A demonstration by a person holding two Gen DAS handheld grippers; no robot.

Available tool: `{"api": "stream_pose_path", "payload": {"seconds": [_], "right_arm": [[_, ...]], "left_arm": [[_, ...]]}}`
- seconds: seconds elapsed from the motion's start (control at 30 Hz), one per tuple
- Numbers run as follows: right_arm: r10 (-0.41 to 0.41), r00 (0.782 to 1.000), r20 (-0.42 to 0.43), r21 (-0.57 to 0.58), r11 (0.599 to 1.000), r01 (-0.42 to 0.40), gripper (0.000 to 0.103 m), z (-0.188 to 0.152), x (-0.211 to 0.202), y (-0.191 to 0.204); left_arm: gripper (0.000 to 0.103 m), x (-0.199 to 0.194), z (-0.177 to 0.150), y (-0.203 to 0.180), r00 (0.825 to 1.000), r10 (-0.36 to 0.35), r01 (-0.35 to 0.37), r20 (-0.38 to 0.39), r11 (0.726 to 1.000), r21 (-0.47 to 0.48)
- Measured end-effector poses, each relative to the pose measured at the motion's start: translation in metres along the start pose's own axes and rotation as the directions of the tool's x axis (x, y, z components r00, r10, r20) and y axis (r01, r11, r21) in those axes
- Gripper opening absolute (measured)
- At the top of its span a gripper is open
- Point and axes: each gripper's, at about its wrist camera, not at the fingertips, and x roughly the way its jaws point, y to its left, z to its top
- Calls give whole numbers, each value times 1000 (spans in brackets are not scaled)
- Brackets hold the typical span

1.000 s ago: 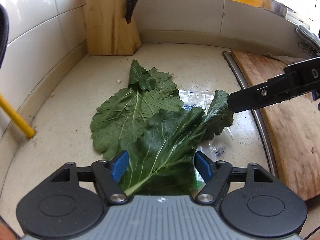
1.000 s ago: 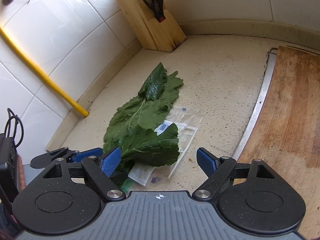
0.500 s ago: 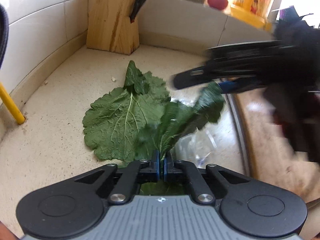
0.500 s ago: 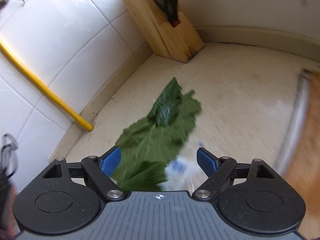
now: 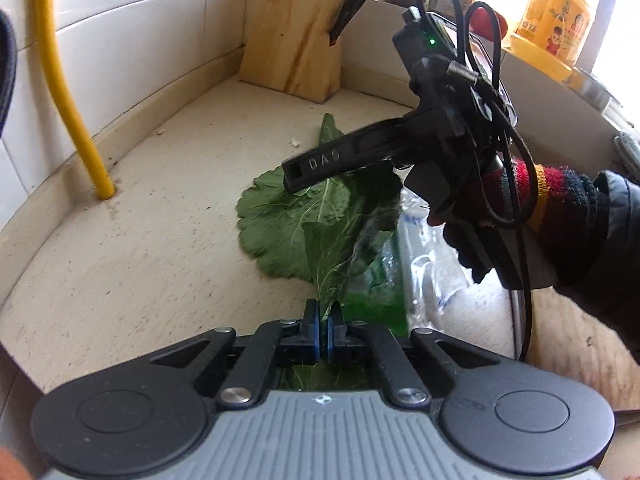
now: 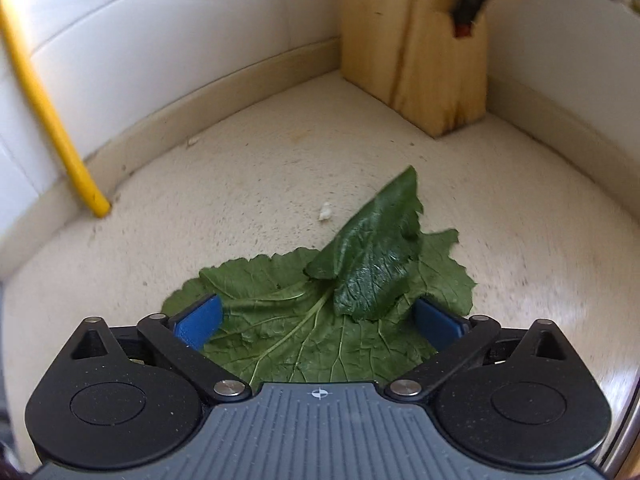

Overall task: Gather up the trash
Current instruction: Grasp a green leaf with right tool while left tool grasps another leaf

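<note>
On the speckled worktop (image 5: 120, 272): left hand-held gripper (image 5: 322, 330), wide a second ago, now clamps the upper leaf's stem (image 5: 326, 280); right hand-held gripper (image 6: 318, 320), jaws wide, straddles the flat leaf (image 6: 304, 332); one leaf secured, one pending.

Speckled beige worktop (image 6: 280, 168) on my feed, white tiled walls (image 5: 132, 40), yellow pipe (image 5: 68, 92) in the corner, wooden knife block (image 6: 416, 48), bright window light far right, wooden board (image 5: 568, 344).
</note>
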Motion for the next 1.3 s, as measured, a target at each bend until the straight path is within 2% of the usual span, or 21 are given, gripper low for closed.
{"api": "stream_pose_path", "payload": {"seconds": [0.1,0.13,0.17,0.23,0.37,0.43,0.53,0.6,0.77,0.93,1.07,1.3], "right_arm": [[-14,1000,10,-74,997,14,96,-5,-2,5],[-18,1000,16,-89,996,19,86,-4,-4,5],[-26,999,24,-105,994,29,63,-1,-5,4],[-10,999,34,-136,991,14,31,2,-10,5],[-21,999,42,-163,986,28,24,5,-8,10],[48,998,45,-113,993,-43,19,7,-10,6],[138,988,67,-7,990,-138,17,13,-14,-6],[205,974,95,76,974,-212,17,17,-16,-16],[296,940,170,194,925,-326,16,24,-29,-34],[323,914,245,224,899,-378,16,30,-48,-41],[360,884,300,234,870,-434,16,37,-68,-48],[365,854,371,214,861,-461,16,40,-100,-54]], "left_arm": [[2,-2,-2,0,1000,14,-14,-4,1000,4],[2,-1,-2,-1,1000,22,-22,-8,1000,5],[2,-1,-3,0,999,32,-32,-12,999,5],[2,-2,-3,0,999,41,-41,-19,999,6],[2,-4,-4,-1,998,51,-50,-22,999,7],[2,-4,-4,1,998,53,-53,-23,999,3],[2,-5,-5,1,998,58,-58,-26,998,-5],[2,-5,-6,2,998,60,-61,-28,998,-8],[2,-8,-7,2,998,58,-58,-27,998,-9],[2,-8,-8,2,998,61,-61,-30,998,-11],[2,-9,-8,1,998,60,-60,-25,998,-10],[2,-16,-7,1,998,68,-68,-7,998,-13]]}}
